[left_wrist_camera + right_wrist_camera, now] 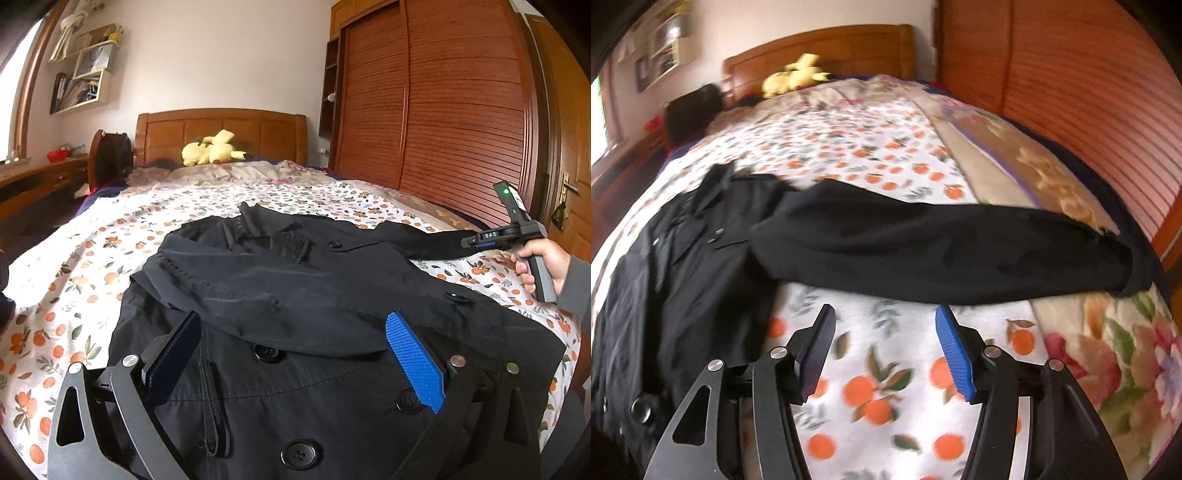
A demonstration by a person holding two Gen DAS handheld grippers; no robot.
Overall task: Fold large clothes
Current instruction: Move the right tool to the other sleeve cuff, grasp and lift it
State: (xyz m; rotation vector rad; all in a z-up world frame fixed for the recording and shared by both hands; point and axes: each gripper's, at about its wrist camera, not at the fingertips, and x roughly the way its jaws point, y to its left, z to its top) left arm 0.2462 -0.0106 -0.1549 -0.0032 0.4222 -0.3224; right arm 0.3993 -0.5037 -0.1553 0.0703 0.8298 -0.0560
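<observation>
Here, black coat (295, 295) mid-bed, sleeve (942, 251) outstretched

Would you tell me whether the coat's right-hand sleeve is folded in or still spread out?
Spread out: the sleeve lies straight across the bedspread, away from the coat's body.

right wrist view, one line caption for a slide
Open right gripper hovers over the orange-print bedsheet, its fingers empty, just short of the black coat's outstretched sleeve.

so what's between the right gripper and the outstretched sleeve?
Only bare orange-print bedsheet between the open right gripper and the sleeve, per the right wrist view.
</observation>
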